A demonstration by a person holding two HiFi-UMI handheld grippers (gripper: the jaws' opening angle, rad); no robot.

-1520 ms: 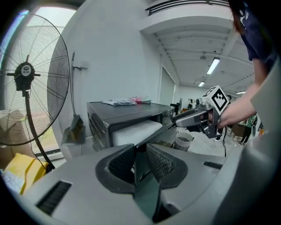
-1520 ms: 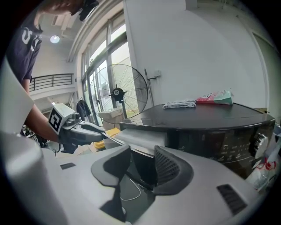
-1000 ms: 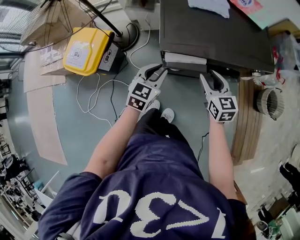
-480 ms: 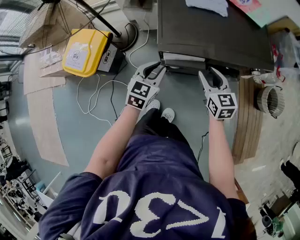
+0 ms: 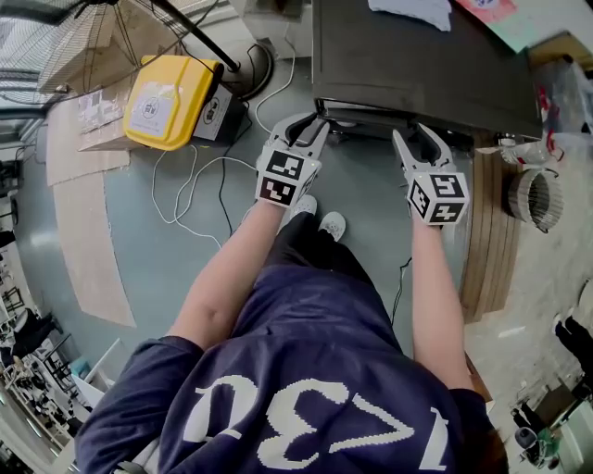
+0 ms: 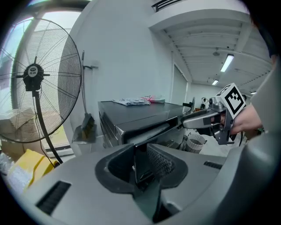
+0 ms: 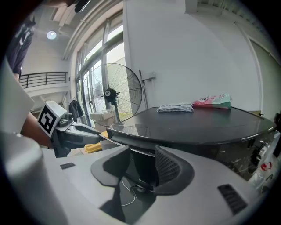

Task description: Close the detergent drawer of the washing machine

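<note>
The dark washing machine [image 5: 426,56] fills the top of the head view. Its detergent drawer [image 5: 357,118] shows only as a thin pale strip at the front left edge, almost flush. My left gripper [image 5: 310,125] has its tips against that drawer front, jaws apart with nothing clamped. In the left gripper view the drawer [image 6: 147,132] lies straight ahead of the left gripper [image 6: 142,151]. My right gripper [image 5: 417,141] hovers at the machine's front edge further right, open and empty; the machine's rim [image 7: 175,136] sits just beyond the right gripper [image 7: 142,162].
A yellow case [image 5: 171,100] and a fan base [image 5: 250,69] stand on the floor at left, with white cables [image 5: 199,185] trailing below. A cloth [image 5: 412,11] lies on the machine top. A ribbed hose [image 5: 528,199] and wooden slats [image 5: 486,231] are at right.
The drawer's pale front has shrunk back into the machine. My left gripper has followed it slightly forward. The right gripper has stayed put.
</note>
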